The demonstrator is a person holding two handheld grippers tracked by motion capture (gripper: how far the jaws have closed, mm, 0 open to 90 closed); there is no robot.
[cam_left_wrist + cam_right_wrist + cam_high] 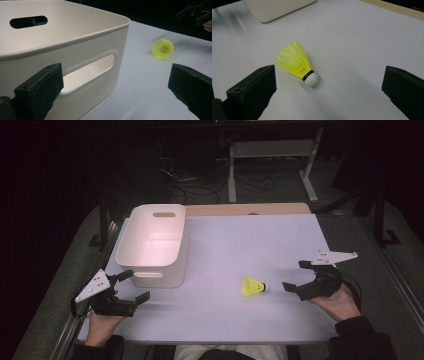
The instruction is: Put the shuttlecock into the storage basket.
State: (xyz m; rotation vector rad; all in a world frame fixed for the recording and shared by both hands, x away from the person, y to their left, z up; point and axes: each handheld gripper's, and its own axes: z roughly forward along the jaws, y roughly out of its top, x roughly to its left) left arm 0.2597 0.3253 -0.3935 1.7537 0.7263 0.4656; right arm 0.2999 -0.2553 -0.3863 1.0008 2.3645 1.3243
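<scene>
Nearest the high camera, at the table's near edge, the person's two hands hold the grippers. Left gripper (pixel 134 286): matte black, blocky jaws set wide apart, gripping nothing; a grey three-cornered plate sits on top. One jaw lies just beside the near wall of the bin (pixel 152 245), by its handle slot; in the left gripper view, contact cannot be confirmed.

Bin: white moulded plastic, rectangular with rounded corners and a rolled rim, smooth semi-gloss walls. An oblong handle slot is cut through the near wall and another through the far wall. It stands upright on the left part of the table (pixel 225 245), whose top is a flat, pale, matte sheet; a strip of wood shows along its far edge.

Shuttlecock (pixel 253 286): lying on its side on the bare table, right of the bin and well apart from it, near the right gripper. Skirt: neon yellow, ribbed, translucent plastic mesh, flaring to a scalloped round edge. Base: rounded white cap with a narrow black band at the joint. In the high view the cap points toward the right gripper, the skirt toward the bin.

Right gripper (pixel 297 276): same black construction and grey plate, jaws spread wide, empty. In the right gripper view the shuttlecock lies between the lines of the two jaws, ahead of them, touching neither.
</scene>
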